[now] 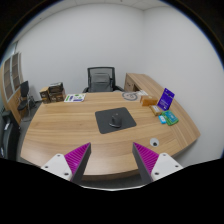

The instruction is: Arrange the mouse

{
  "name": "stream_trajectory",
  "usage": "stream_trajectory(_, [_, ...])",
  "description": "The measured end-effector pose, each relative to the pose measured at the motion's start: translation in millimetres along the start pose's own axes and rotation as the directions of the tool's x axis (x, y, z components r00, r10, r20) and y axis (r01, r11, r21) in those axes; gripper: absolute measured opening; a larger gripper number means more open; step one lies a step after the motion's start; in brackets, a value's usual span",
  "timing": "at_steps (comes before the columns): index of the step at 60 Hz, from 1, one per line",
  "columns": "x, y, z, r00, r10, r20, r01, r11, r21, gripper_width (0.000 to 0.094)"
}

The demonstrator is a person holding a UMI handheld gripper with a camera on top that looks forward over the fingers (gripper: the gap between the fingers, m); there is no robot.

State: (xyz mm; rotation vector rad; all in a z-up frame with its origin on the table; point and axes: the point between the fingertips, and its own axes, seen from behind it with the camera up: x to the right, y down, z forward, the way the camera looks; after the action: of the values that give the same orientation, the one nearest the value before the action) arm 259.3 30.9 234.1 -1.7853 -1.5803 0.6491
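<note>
A dark mouse (121,121) rests on a dark grey mouse pad (112,121) in the middle of a curved wooden desk (70,135). My gripper (111,160) hovers above the desk's near edge, well short of the pad, open with nothing between its fingers. The magenta pads (77,157) stand wide apart.
A black office chair (100,79) stands behind the desk. A purple box (165,98) and a teal item (168,117) lie at the right. A round white object (132,97) and papers (75,97) sit at the back. A dark shelf (52,94) is at the left.
</note>
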Motion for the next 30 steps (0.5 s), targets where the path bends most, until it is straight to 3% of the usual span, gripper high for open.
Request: stream_trajectory(30, [14.8,12.7,-50.4,1.000,-0.017,0.014,0.017,0.999,0.044,0.0854])
